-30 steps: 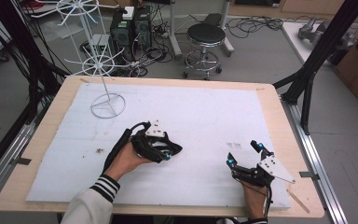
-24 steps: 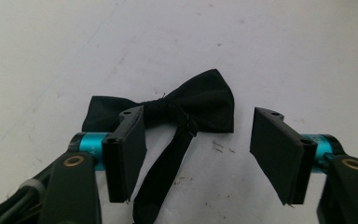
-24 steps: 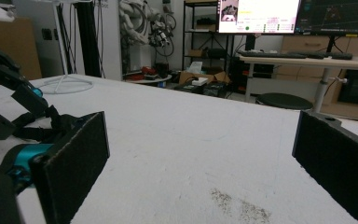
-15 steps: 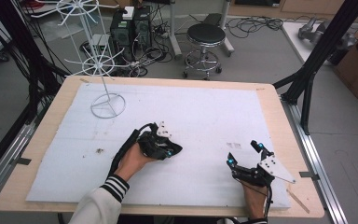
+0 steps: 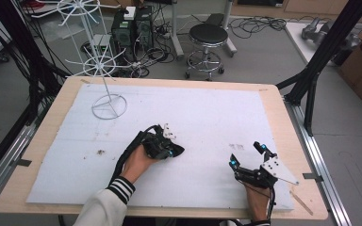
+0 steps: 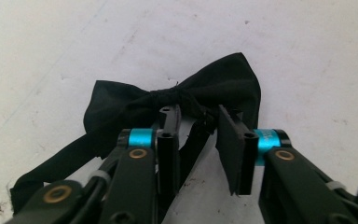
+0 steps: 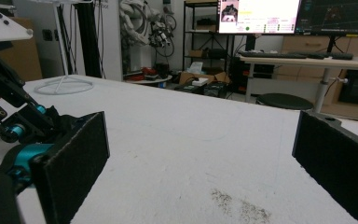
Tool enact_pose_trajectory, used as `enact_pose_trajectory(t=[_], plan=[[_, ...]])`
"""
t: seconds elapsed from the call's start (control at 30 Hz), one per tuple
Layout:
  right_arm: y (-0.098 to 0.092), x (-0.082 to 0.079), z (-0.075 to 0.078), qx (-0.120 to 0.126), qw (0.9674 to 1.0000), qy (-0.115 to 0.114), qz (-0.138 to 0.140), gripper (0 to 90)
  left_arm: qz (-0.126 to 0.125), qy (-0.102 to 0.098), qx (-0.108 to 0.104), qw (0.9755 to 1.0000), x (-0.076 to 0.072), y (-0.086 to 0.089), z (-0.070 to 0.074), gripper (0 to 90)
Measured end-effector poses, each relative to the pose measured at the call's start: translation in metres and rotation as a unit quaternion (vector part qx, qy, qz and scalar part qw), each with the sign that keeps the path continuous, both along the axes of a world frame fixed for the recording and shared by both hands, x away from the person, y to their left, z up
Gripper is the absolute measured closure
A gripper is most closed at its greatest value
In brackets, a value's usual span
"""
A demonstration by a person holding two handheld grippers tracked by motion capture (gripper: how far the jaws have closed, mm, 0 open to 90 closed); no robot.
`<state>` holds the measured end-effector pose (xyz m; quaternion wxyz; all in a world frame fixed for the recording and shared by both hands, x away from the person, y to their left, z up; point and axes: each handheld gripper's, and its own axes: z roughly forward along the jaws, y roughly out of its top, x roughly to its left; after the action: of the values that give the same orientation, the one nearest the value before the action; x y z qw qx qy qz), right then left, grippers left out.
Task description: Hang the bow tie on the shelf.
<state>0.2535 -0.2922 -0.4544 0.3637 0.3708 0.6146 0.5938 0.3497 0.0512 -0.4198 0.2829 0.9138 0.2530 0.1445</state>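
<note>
Matt black cloth bow tie (image 6: 177, 95); rough white foam sheet (image 5: 207, 117); pale wood table (image 5: 283, 101) edge.

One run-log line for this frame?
left tool: open, jaws astride black bow tie knot | right tool: open, idle | white sheet

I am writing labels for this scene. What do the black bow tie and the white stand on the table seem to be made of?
The bow tie looks like matte black woven fabric: soft folds, a gathered knot, no shine. The stand looks like thin metal wire with a white coating, judging by its slim straight spokes and ring base; painted or plastic-coated, I cannot tell.
</note>
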Motion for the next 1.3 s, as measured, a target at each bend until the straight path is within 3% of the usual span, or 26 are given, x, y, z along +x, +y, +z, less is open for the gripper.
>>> enact_pose_trajectory(t=[0.37, 0.8, 1.1, 1.3], plan=[[0.0, 0.0, 0.0, 0.002, 1.0, -0.001, 0.0, 2.8, 0.003, 0.008, 0.008, 0.9999, 0.0, 0.0, 0.0, 83.1], [0.0, 0.0, 0.0, 0.0, 1.0, -0.003, 0.0, 2.8, 0.006, 0.012, 0.001, 0.9999, -0.001, 0.001, 0.002, 85.1], [0.0, 0.0, 0.0, 0.0, 1.0, -0.004, 0.0, 2.8, 0.009, 0.002, -0.055, 0.9985, -0.007, 0.012, 0.017, 85.4], [0.0, -0.001, 0.0, 0.001, 1.0, -0.002, 0.0, 2.8, 0.017, -0.017, -0.092, 0.9955, -0.011, 0.021, 0.026, 85.4]])
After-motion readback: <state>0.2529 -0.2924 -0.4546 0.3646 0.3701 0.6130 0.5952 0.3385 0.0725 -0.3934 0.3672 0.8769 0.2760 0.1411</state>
